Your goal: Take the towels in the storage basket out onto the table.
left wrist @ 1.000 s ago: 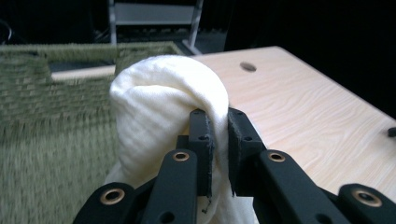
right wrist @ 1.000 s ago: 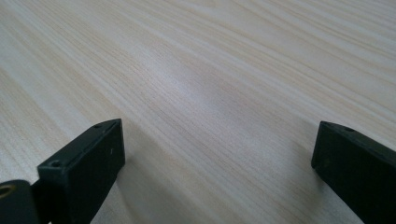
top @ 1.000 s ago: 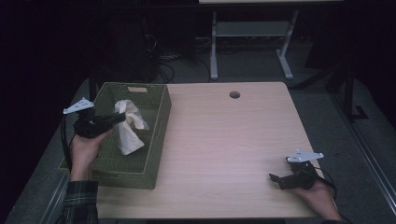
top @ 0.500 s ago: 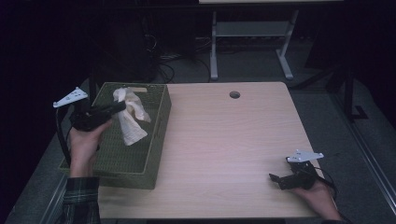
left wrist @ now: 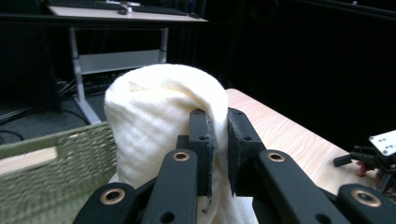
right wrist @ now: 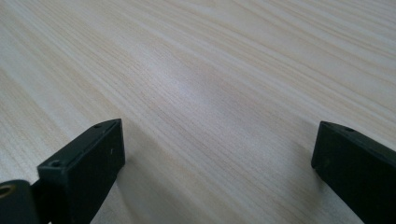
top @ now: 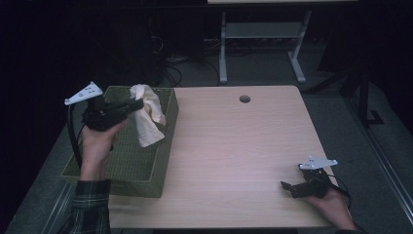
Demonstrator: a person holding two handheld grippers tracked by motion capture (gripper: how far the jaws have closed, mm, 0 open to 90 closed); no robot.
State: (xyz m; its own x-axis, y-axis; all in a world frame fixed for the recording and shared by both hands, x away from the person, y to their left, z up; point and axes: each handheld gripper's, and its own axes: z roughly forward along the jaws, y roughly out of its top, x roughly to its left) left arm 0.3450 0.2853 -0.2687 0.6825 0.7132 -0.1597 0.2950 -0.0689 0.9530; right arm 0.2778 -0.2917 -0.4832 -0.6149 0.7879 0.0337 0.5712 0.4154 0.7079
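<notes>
Above green basket (top: 122, 168), left gripper (top: 134, 104) pinches cream cloth (top: 148, 119)

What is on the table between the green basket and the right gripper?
Nothing: in the high view, bare wooden table separates the basket from the right gripper.

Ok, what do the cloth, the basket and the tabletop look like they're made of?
The cloth looks like soft cream cotton: fine ribbed weave, limp folds. The basket seems woven olive-green wicker or grass, matte, going by its plaited strands. The tabletop looks like pale wood or wood-look laminate, with straight grain and a smooth satin sheen.
</notes>
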